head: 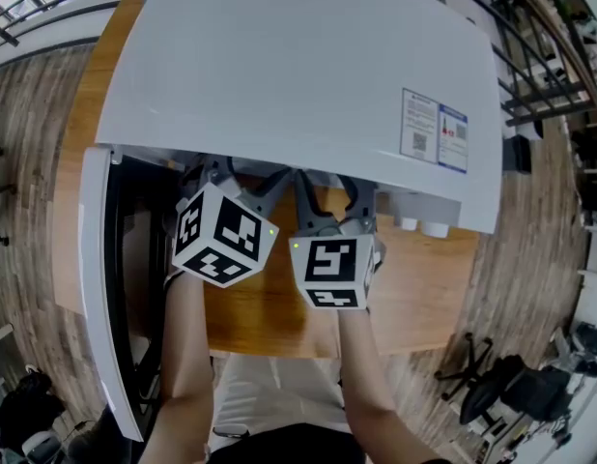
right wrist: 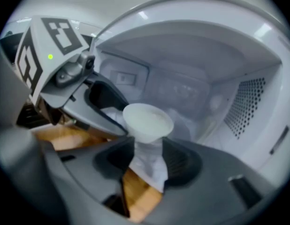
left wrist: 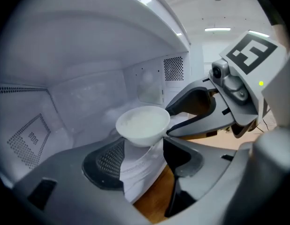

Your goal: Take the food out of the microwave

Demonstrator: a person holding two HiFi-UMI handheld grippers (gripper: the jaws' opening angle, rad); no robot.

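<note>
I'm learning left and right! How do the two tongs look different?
The cube on the left tongs sits tilted, corner towards the camera; the cube on the right tongs faces it almost squarely. The left tongs are next to the open door; the right tongs are farther from it. Both are open, side by side, pointing into the microwave at the white bowl.
</note>
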